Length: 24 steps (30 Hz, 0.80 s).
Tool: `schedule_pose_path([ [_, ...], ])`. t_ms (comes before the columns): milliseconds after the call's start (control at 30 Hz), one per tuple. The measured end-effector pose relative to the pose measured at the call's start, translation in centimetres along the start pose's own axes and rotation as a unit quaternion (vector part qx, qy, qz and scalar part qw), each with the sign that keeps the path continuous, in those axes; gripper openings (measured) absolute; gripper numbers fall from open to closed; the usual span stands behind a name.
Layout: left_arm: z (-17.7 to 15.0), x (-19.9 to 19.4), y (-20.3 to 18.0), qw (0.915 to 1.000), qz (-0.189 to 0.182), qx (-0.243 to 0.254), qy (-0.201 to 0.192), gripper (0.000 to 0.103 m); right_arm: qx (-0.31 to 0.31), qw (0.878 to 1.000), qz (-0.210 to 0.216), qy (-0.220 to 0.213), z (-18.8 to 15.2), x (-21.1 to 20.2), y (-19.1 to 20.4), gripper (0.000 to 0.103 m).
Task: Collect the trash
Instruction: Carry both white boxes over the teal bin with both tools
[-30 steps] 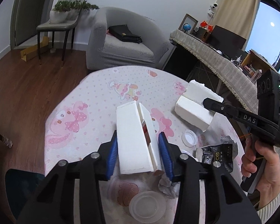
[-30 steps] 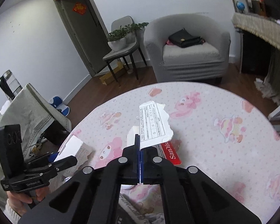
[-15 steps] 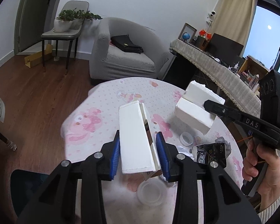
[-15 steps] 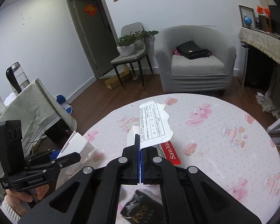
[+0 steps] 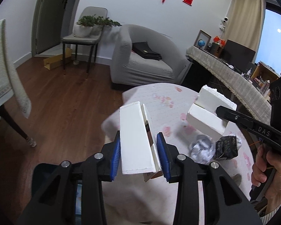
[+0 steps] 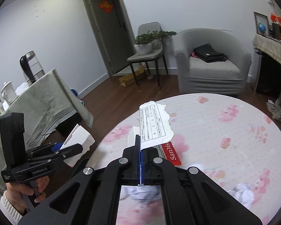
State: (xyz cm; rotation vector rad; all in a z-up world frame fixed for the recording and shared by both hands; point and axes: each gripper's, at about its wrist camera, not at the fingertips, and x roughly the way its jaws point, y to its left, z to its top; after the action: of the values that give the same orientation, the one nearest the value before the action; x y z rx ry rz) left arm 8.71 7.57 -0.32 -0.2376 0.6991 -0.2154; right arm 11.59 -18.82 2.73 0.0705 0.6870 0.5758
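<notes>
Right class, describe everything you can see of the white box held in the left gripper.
The white box is a long, flat carton, seemingly cardboard, with torn edges. One side gapes, showing a dark brown inner face. It tilts away from the camera, lifted clear above the pink-patterned table. The left gripper clamps its near end between blue-padded jaws; nothing else touches it.

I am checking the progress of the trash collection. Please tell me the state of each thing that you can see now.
Left gripper: shut on the white box.
White box: held up, flap ajar.
Right gripper: shut on the torn packaging.
Torn packaging: held above the table, a red SanDisk card beneath its white label.
Crumpled paper: lying on the table.
Black wrapper: crumpled, on the table.
</notes>
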Motion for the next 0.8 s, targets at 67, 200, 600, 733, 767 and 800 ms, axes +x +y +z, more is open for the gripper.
schedule_pose_path([
  [67, -0.3, -0.6, 0.9, 1.0, 0.009, -0.002, -0.002, 0.04, 0.002, 1.0, 0.005, -0.005, 0.0, 0.2, 0.9, 0.0],
  [200, -1.1, -1.4, 2.9, 0.9995, 0.03, -0.007, 0.002, 0.04, -0.01, 1.0, 0.015, -0.003, -0.1, 0.9, 3.2, 0.0],
  [600, -3.8, -3.3, 9.2, 0.996, 0.084, -0.016, 0.027, 0.04, -0.038, 0.998, 0.054, 0.009, -0.1, 4.8, 10.2, 0.0],
  [733, -4.9, -2.9, 11.2, 0.9936, 0.099, -0.022, 0.05, 0.04, -0.05, 0.996, 0.064, 0.021, -0.3, 6.6, 12.6, 0.0],
  [767, -5.2, -2.8, 11.7, 0.993, 0.101, -0.022, 0.056, 0.04, -0.052, 0.996, 0.065, 0.024, -0.4, 6.9, 13.0, 0.0],
  [800, -5.5, -2.7, 12.2, 0.9923, 0.104, -0.023, 0.064, 0.04, -0.055, 0.996, 0.068, 0.029, -0.5, 7.4, 13.6, 0.0],
])
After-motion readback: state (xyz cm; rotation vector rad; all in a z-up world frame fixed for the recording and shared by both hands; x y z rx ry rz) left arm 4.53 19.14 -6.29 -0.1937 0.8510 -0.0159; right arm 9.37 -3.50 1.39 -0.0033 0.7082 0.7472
